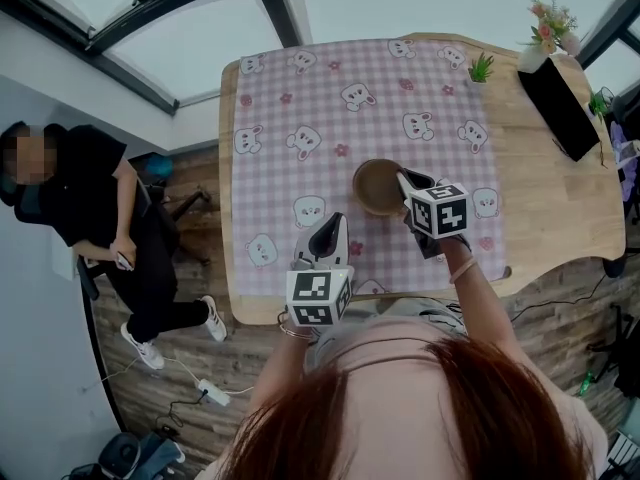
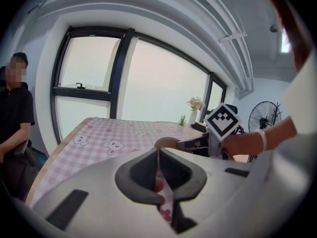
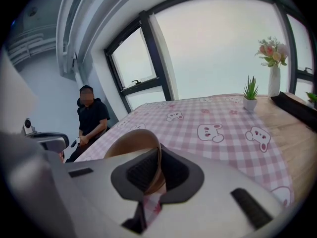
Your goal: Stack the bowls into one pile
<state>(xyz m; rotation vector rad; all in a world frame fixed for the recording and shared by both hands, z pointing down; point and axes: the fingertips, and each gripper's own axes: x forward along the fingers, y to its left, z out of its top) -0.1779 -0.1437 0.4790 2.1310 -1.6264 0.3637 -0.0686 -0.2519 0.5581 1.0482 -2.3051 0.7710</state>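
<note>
Right claw [image 3: 157, 150] pinches the near rim of a brown bowl [image 3: 132, 142], jaws pressed onto the thin wall from either side. From the head view, bowl [image 1: 378, 186] sits over the pink checked cloth [image 1: 330, 98], right of centre; cannot tell if its base touches the cloth. Bowl's open side faces up. Left claw [image 2: 158, 153] pressed together, nothing between the jaws, only cloth showing below them. It hovers over the cloth's near edge, just left of the bowl and apart from it. Cloth carries a bear print and covers the left and middle of the wooden surface [image 1: 560, 208]. On the bare wood, far right: small potted plant [image 1: 481, 68], vase of flowers [image 1: 545, 30], long black box [image 1: 558, 108]. A person [image 1: 85, 198] in black sits off the surface's left side.
</note>
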